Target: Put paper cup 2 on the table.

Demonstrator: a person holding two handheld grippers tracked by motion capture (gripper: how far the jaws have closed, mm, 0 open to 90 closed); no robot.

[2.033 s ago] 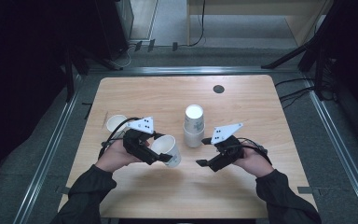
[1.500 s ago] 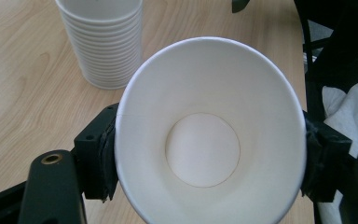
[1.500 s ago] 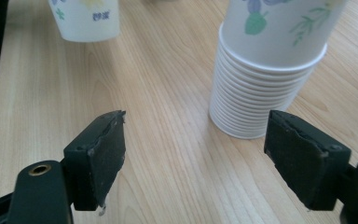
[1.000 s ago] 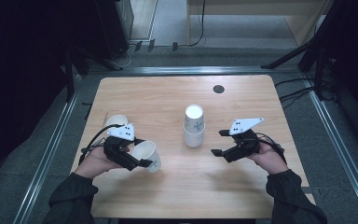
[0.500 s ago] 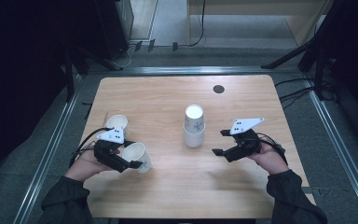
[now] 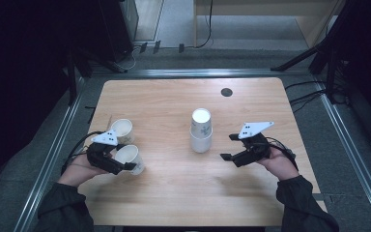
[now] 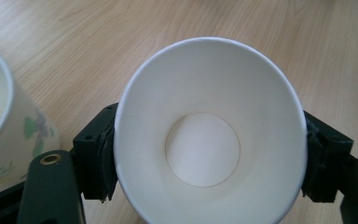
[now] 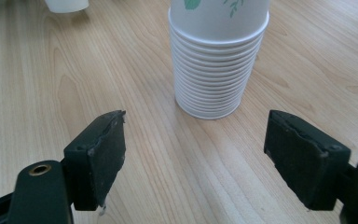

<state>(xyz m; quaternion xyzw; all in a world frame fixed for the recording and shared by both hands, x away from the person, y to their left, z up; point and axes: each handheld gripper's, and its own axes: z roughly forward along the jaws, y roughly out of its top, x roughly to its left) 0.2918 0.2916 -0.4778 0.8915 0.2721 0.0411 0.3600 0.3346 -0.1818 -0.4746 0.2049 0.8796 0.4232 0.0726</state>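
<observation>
Two grippers were in your hands over the wooden table (image 6: 174, 106). Your left gripper (image 6: 125, 165), near the table's left edge, was clamped on a white paper cup (image 6: 130, 158); in the left gripper view both pads pressed the cup's sides just under the rim, mouth facing the camera, cup (image 7: 209, 135) squeezed slightly oval and tilted. Whether it touched the tabletop, can't tell. Just beside it, toward the left edge and a bit farther from you, stood a second cup (image 6: 122, 129), upright, mouth up, leaf print on its side. Your right gripper (image 6: 230, 147) sat toward the table's right edge with jaws spread wide, nothing between them, pointed at the stack of cups (image 6: 201, 130) standing mouth down near the table's middle. In the right gripper view that stack (image 8: 219, 60) showed many nested rims, well clear of both pads. Small dark round spot (image 6: 226, 92) lay near the far edge.
</observation>
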